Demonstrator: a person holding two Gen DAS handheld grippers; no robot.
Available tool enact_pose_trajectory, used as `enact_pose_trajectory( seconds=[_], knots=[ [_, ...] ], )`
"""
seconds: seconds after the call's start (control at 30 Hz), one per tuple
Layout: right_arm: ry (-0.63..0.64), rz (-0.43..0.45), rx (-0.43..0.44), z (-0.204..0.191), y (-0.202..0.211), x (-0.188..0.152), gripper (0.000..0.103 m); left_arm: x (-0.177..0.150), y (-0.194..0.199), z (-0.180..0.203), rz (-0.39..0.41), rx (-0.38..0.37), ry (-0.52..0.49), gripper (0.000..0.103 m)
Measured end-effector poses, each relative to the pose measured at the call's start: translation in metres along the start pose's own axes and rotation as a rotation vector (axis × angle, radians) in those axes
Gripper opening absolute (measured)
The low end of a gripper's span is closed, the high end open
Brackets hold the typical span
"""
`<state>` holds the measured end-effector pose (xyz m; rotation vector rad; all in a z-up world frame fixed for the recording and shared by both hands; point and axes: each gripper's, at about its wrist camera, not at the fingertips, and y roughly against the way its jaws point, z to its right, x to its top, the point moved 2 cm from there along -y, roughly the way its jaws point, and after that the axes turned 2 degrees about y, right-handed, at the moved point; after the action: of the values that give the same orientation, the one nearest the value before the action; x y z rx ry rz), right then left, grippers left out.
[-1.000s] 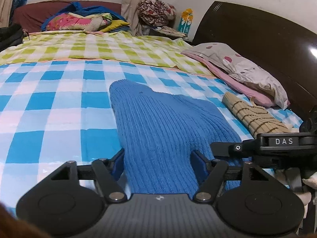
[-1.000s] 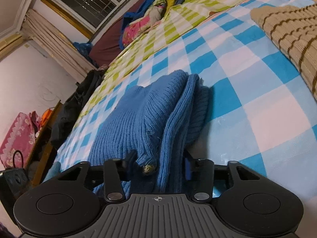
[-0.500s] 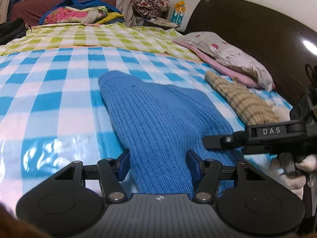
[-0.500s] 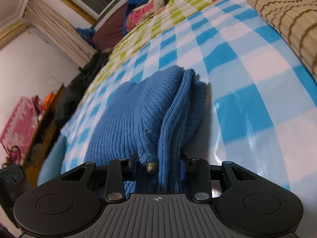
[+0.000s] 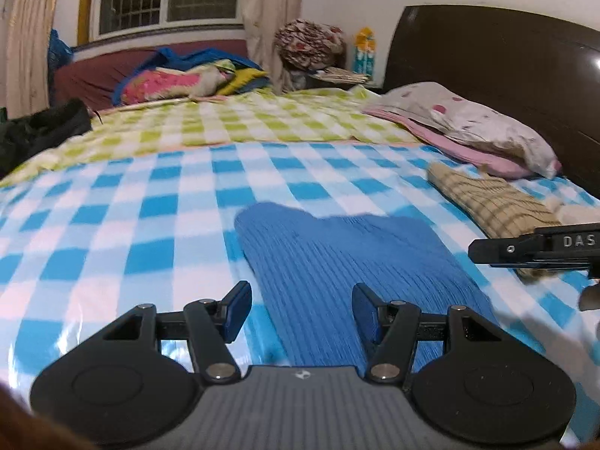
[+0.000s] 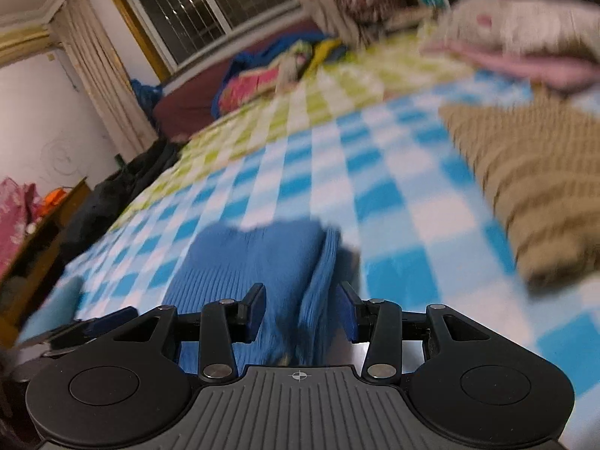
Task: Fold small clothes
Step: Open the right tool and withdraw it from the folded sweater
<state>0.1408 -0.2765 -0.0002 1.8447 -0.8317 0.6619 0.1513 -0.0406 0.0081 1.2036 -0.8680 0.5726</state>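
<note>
Both claws stand apart over the blue ribbed knit garment (image 5: pixel 348 262), which lies folded flat on the blue-and-white checked bed cover (image 5: pixel 112 232), near the middle of the bed. The left claw (image 5: pixel 302 309) has its pads spread wide, with the garment's near left edge showing between them but no pad pressing on it. The right claw (image 6: pixel 302 311) has just been opening; the garment's thick right-hand fold sits between its pads, yet both stand clear of the cloth.

Judging by this, the fold on this piece looks made and the hands are letting go. To do that well, keep both sets of pads clear of the knit while drawing back toward the near side, lifting rather than dragging, since ribbed wool catches easily and one snagged loop would pull the stacked layers askew. A light press along the right edge would help the layers stay aligned.

From the left wrist, the garment's flat top and stepped far outline read clearly, along with the right claw's black arm at the right edge and the tan striped knit piece (image 5: pixel 495 206) lying well apart toward the dark wooden headboard (image 5: pixel 506 67). From the right wrist, though blurred, the doubled layers along the garment's right edge show, which the left view hides.
</note>
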Motion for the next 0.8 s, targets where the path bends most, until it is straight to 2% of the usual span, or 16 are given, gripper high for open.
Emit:
enact_pose_trajectory(
  seconds=[0.17, 0.33, 0.53, 0.67, 0.8],
  knots=[
    [0.057, 0.007, 0.026, -0.016, -0.03, 0.016, 0.029, 0.011, -0.026, 0.006, 0.014, 0.073, -0.023, 0.063],
    [0.082, -0.053, 0.016, -0.013, -0.063, 0.007, 0.018, 0.005, -0.045, 0.006, -0.022, 0.086, -0.037, 0.066],
    [0.029, -0.058, 0.046, 0.006, -0.067, 0.001, 0.016, 0.001, -0.053, -0.002, -0.051, 0.064, 0.03, 0.068],
    [0.034, -0.039, 0.033, 0.0, -0.055, 0.0, 0.016, 0.002, -0.04, 0.004, -0.039, 0.089, 0.01, 0.068],
    [0.083, -0.012, 0.02, -0.011, -0.033, -0.003, 0.021, 0.001, -0.025, 0.006, -0.039, 0.093, 0.02, 0.068]
  ],
)
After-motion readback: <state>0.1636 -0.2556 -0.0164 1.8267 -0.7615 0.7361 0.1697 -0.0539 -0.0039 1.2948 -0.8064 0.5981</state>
